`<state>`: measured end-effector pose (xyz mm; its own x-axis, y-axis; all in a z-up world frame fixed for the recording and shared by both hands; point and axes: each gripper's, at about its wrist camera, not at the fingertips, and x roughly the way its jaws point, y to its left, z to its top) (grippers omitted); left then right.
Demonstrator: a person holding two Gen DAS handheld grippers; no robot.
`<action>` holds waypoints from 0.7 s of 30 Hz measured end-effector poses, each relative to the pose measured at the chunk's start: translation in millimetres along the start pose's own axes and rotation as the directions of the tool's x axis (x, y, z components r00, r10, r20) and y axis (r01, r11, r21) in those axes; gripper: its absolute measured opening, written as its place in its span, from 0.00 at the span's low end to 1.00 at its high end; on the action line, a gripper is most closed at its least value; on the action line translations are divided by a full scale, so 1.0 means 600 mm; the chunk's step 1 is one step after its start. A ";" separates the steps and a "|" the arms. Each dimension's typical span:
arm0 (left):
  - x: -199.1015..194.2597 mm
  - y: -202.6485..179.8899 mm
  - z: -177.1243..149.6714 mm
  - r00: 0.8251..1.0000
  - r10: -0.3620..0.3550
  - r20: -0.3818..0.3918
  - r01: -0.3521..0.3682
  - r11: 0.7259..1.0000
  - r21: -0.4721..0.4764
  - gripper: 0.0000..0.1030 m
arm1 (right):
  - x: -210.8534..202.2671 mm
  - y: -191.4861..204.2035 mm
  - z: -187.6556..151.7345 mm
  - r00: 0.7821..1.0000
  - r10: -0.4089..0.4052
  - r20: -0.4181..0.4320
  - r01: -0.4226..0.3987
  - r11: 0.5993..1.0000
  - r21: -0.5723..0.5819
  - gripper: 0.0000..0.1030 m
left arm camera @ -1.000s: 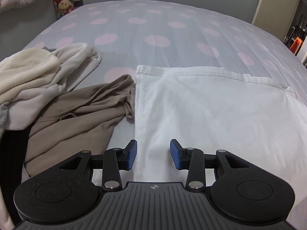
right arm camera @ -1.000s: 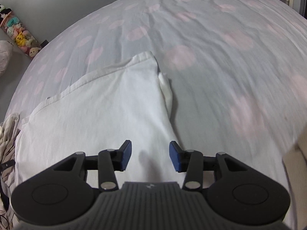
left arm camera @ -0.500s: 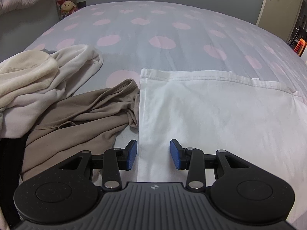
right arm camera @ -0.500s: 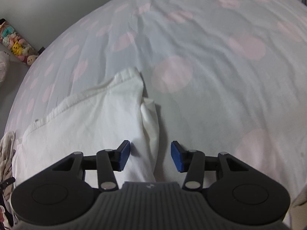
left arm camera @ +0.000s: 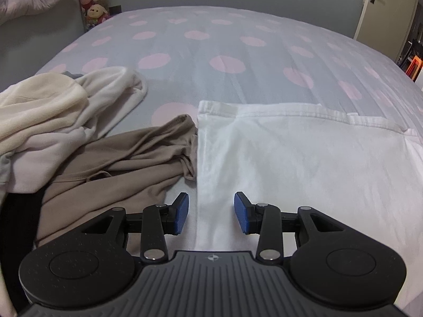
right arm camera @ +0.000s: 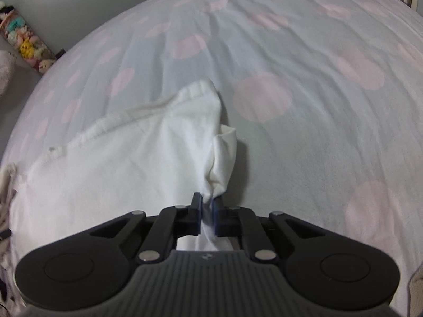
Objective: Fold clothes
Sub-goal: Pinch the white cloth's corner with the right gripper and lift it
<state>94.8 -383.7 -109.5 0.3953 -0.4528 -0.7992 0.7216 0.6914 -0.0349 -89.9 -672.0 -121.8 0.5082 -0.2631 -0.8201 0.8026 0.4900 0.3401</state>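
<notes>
**Right gripper clamps the white garment's edge**

Since the earlier frame, the right gripper (right arm camera: 207, 206) has closed its jaws and is now pinching a bunched fold of the white garment (right arm camera: 127, 163), which is spreading left of the jaws.

In the left view, the left gripper (left arm camera: 211, 212) is hovering with jaws apart, straddling the white garment's (left arm camera: 290, 158) left edge; a tan garment (left arm camera: 119, 169) is lying left of them on the bed (left arm camera: 227, 42).

Beyond the white garment (left arm camera: 290, 153) the dotted bedsheet (left arm camera: 227, 42) lies open right up to the far wall, and to its right side too (right arm camera: 330, 132). Left of it the way is crowded: a tan garment (left arm camera: 119, 163) touches its edge, with cream clothes (left arm camera: 53, 111) heaped just behind
</notes>
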 end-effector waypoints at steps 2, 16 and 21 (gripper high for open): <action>-0.007 0.004 0.002 1.000 -0.006 0.013 0.006 1.000 -0.007 0.35 | -0.024 0.021 0.007 1.000 0.022 0.003 -0.022 1.000 -0.008 0.09; -0.053 0.056 0.000 0.991 -0.103 0.091 0.109 0.991 -0.073 0.35 | -0.144 0.295 0.026 0.995 0.094 -0.010 -0.094 0.974 -0.204 0.08; -0.057 0.075 -0.005 0.984 -0.150 0.099 0.159 0.982 -0.100 0.35 | -0.152 0.393 0.016 0.990 0.140 -0.027 -0.142 0.959 -0.246 0.08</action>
<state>112.0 -335.3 -85.3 0.3372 -0.6046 -0.7216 0.7148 0.6632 -0.2217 56.3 -540.5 37.5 0.6069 -0.1694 -0.7765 0.6206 0.7114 0.3298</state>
